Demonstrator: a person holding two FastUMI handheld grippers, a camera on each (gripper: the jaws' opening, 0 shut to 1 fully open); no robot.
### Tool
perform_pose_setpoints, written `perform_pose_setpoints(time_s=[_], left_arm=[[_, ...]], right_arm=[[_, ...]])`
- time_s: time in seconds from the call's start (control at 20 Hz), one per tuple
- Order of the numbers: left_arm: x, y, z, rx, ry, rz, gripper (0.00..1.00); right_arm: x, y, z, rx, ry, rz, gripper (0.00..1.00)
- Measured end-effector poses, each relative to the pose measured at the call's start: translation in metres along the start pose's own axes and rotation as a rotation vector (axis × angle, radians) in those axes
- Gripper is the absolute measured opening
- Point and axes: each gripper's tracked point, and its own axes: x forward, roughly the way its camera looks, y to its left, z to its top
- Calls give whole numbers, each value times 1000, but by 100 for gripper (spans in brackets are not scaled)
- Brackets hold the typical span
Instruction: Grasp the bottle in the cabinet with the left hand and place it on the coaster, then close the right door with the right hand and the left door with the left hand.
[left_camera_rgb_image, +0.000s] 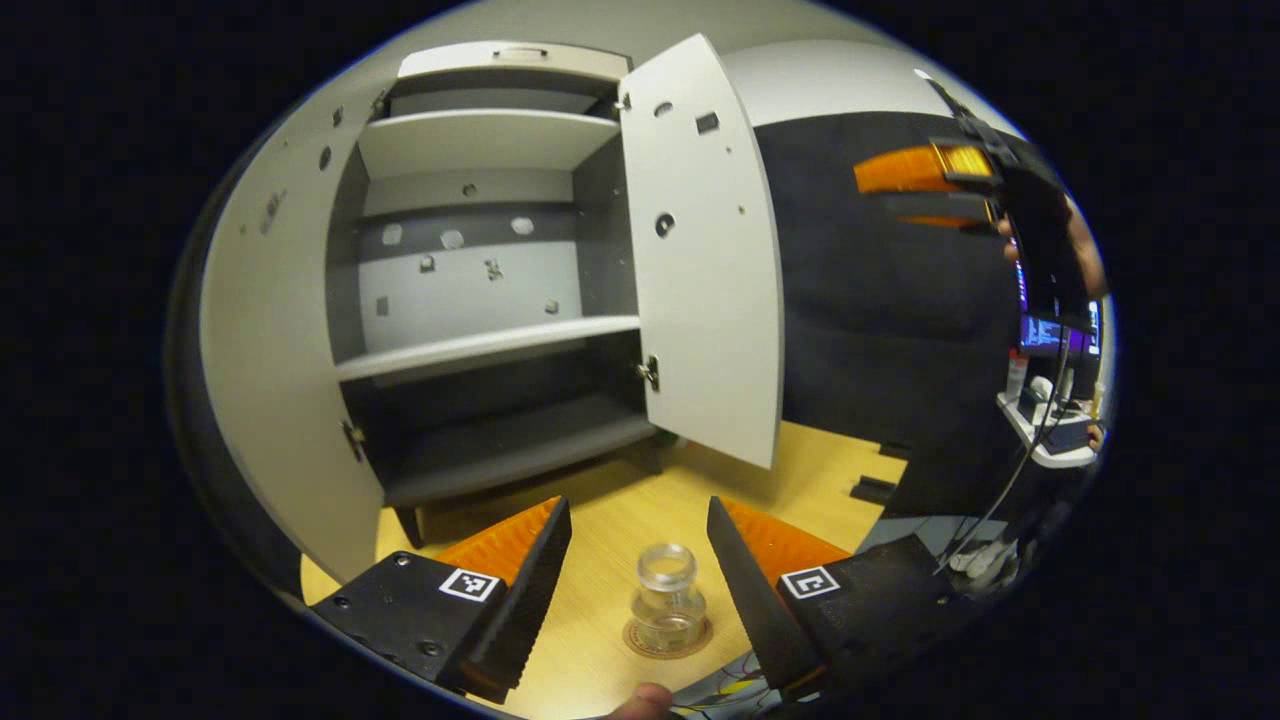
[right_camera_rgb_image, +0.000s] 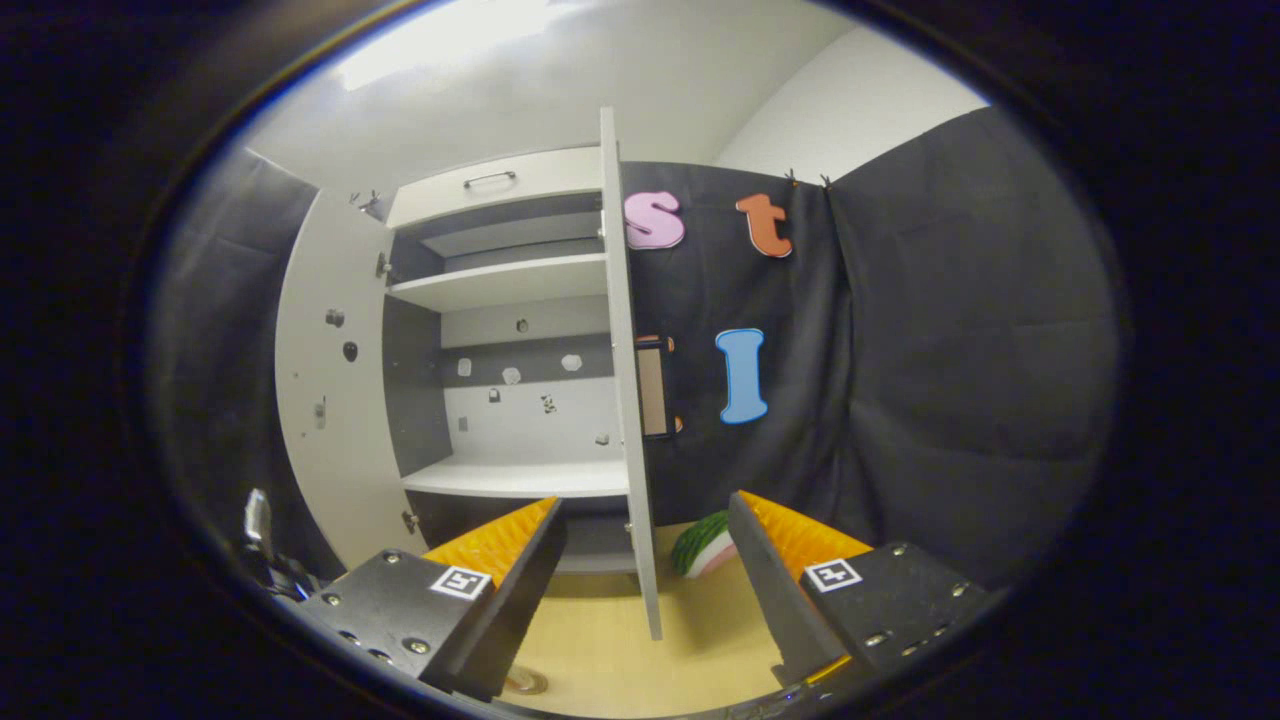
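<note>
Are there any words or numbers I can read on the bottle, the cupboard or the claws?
Bottle: none.
Cupboard: small marks on the back wall, too blurred to read.
Left claw, right claw: square tag on each, a black-and-white pattern, no words.

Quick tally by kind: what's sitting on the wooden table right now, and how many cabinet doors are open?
Bottle: 1, standing on the coaster
Coaster: 1
Watermelon-slice toy: 1
Open cabinet doors: 2, left door and right door
Total: 5
</note>
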Motion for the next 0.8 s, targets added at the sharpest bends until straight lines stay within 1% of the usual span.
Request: perform_pose_setpoints(time_s=[0.1,0.15,0.2,0.3,0.4,0.5,0.6,0.65,0.7,0.75,0.8], left_arm=[[-13,14,41,-43,-55,45,88],[-16,21,53,-58,-59,64,92],[-22,29,61,-68,-51,91,100],[-28,45,81,-86,-48,144,100],[-34,52,97,-120,-46,155,100],[-39,64,111,-127,-49,170,99],[-47,79,130,-109,-84,188,99],[-51,88,139,-103,-107,215,99],[-49,94,150,-123,-135,226,99],[-48,94,155,-150,-133,220,99],[-48,96,156,-181,-133,217,96]], right_arm=[[9,-14,4,-5,-5,-10,99],[14,-24,4,-15,-4,-22,98],[20,-35,6,-28,-1,-43,98],[34,-62,10,-37,-2,-98,98],[50,-76,11,-22,11,-116,98],[72,-92,17,-29,7,-137,98],[94,-97,16,-55,26,-144,98],[106,-97,16,-66,31,-138,98],[118,-94,17,-73,30,-128,98],[129,-90,19,-72,23,-119,98],[140,-86,21,-64,16,-108,94]])
